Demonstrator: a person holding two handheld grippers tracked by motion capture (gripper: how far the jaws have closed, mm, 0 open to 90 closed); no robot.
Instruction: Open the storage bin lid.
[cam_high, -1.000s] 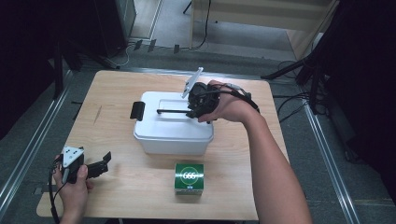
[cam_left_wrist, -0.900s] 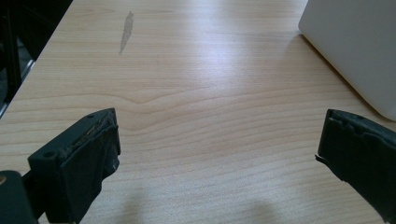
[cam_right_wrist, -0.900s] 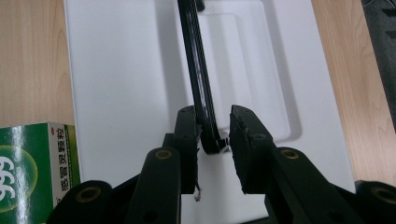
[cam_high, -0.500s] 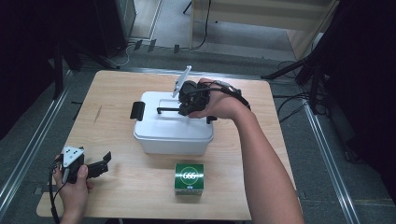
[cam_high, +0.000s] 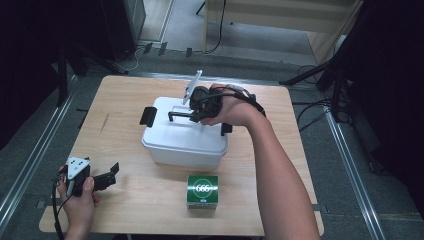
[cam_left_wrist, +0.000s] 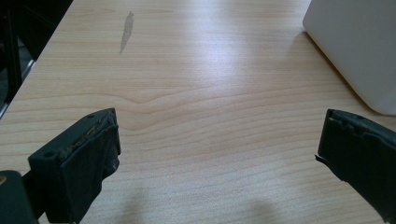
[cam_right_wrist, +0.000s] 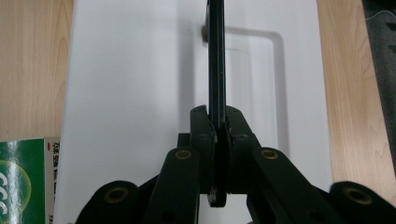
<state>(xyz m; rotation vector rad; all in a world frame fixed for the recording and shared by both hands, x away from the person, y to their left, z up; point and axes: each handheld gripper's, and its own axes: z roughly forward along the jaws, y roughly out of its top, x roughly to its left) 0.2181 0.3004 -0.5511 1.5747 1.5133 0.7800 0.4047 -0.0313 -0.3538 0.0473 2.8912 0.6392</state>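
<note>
Right claw (cam_right_wrist: 217, 133) now clamped on handle (cam_right_wrist: 216, 56)

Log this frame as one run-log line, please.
right gripper: closing, shut on handle | white box: lid on | left gripper: open, idle | green carton: untouched

Wooden table (cam_high: 125, 100) — white box (cam_high: 185, 140), green carton (cam_high: 202, 190) on it.

Right tool (cam_high: 186, 116) jaws just closed — clamped on black handle (cam_right_wrist: 216, 70), raised off lid (cam_right_wrist: 130, 93)
</note>
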